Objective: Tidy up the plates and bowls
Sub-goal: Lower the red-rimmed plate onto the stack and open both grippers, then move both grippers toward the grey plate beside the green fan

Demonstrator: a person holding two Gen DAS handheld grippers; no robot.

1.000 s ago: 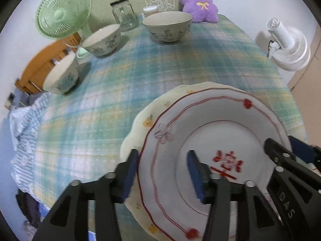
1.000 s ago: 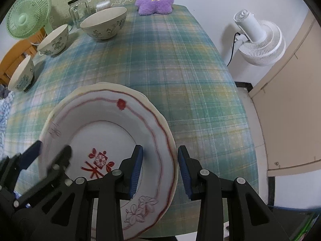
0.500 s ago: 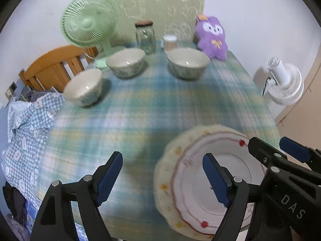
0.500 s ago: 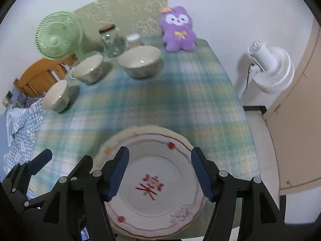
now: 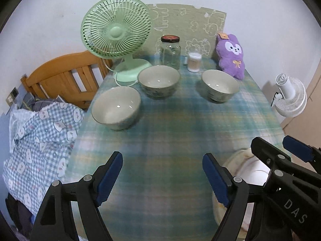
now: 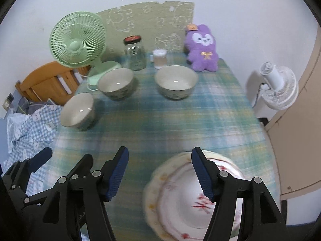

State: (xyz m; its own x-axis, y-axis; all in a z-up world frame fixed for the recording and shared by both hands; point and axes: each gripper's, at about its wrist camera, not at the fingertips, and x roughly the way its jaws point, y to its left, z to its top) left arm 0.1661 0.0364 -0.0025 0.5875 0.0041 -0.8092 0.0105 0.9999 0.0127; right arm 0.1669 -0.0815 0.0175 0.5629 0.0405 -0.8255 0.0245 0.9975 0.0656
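Observation:
Two plates lie stacked at the table's near right: a white plate with red trim [image 6: 180,202] on a cream floral plate [image 6: 154,196], partly seen in the left wrist view [image 5: 236,162]. Three pale bowls stand farther back: left [image 5: 116,107], middle [image 5: 158,80], right [image 5: 219,84]; in the right wrist view they are left [image 6: 77,111], middle [image 6: 116,83], right [image 6: 176,81]. My left gripper [image 5: 162,177] is open and empty above the cloth. My right gripper [image 6: 159,173] is open and empty above the plates' left edge.
A green fan [image 5: 116,27], a glass jar [image 5: 170,52], a small container [image 5: 194,61] and a purple plush [image 5: 231,55] line the back of the table. A white fan [image 5: 289,98] stands off its right side. A wooden headboard [image 5: 60,76] and checked bedding [image 5: 38,140] lie left.
Both grippers let go of the red-trimmed plate, opened wide and pulled back and up. The plate now rests on the cream plate. The view now takes in the whole table.

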